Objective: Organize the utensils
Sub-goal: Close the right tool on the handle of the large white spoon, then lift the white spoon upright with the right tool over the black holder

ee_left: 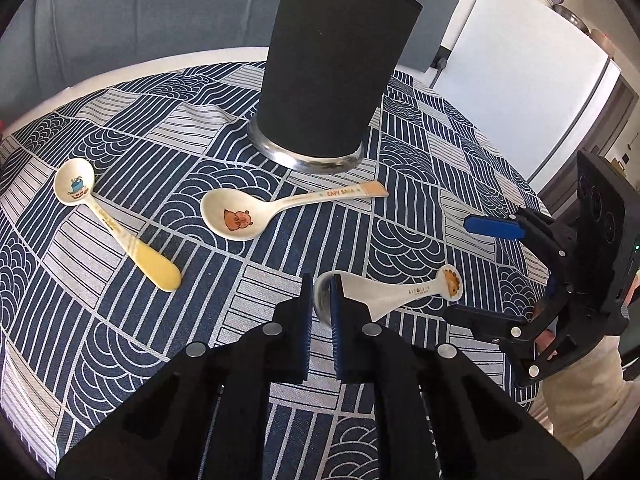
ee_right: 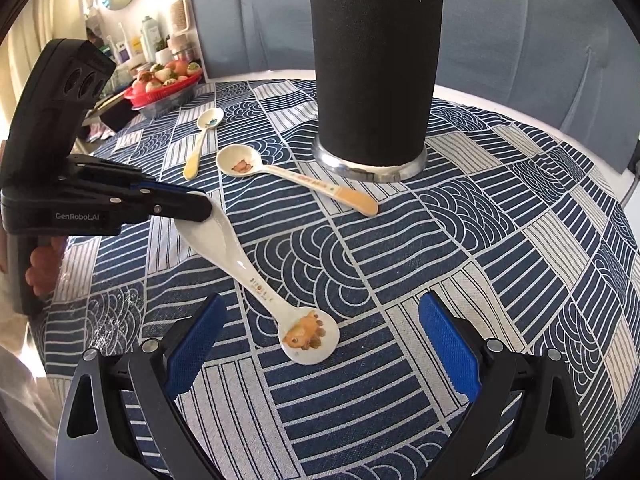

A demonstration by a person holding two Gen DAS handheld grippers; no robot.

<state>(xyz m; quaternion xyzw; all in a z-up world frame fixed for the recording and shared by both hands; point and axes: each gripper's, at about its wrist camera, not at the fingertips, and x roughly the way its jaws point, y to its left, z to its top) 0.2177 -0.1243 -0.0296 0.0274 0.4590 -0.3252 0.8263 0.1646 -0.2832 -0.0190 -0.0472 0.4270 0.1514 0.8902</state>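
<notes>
A black utensil holder (ee_left: 332,76) (ee_right: 374,76) stands at the back of the table with chopstick tips showing at its top. Three white ceramic spoons lie on the cloth. A yellow-handled spoon (ee_left: 108,222) (ee_right: 202,140) is at the left. A bear-print spoon (ee_left: 276,210) (ee_right: 288,176) is in front of the holder. My left gripper (ee_left: 320,300) (ee_right: 200,210) has its jaws narrowly apart over the bowl end of the nearest spoon (ee_left: 384,294) (ee_right: 256,276); whether they touch it is unclear. My right gripper (ee_right: 320,340) (ee_left: 472,272) is open and empty around that spoon's decorated handle end.
The round table wears a blue and white patterned cloth (ee_left: 420,152) (ee_right: 500,240). A blue sofa back (ee_right: 520,40) lies behind it. A red fruit basket (ee_right: 164,88) and bottles stand at the far left, a white fridge (ee_left: 532,80) at the right.
</notes>
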